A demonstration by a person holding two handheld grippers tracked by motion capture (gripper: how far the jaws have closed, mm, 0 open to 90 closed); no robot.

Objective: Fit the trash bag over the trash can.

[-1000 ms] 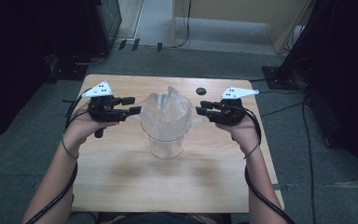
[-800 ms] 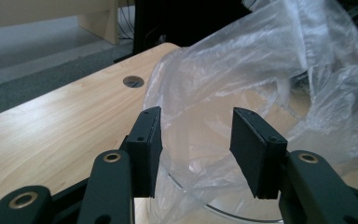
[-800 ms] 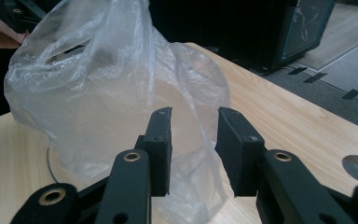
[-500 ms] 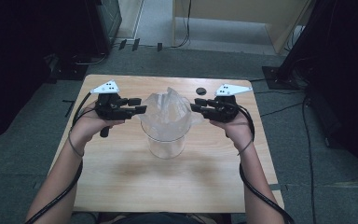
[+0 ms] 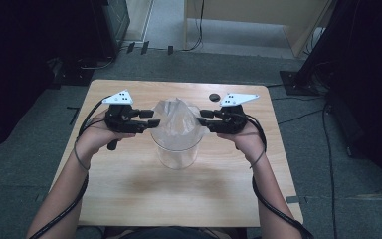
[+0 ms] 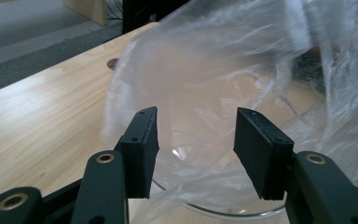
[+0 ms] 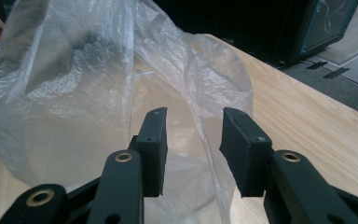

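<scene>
- Your left gripper (image 5: 155, 122): jaws spread, nothing pinched; plastic bag (image 5: 176, 124) film lies just beyond the pads.
- Your right gripper (image 5: 202, 119): jaws have just been opening, a fold of film between them, not squeezed.
- Bag sits in the clear glass container (image 5: 177, 152) mid-table, top bunched up above the rim.
- Judged: lining partly done; pulling the mouth over the rim is left.
- Small dark disc (image 5: 213, 96) lies far right, untouched.

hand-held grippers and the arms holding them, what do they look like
Each hand-held gripper, left and right, has a black body topped by a white three-cornered plate with small dark dots. Seen from each gripper's own camera, the two jaws are black, with flat rectangular pads and brass-coloured rivets at the joints. A thick black cable trails from each along the forearm. The forearms are bare, with a thin dark band on each wrist.
</scene>
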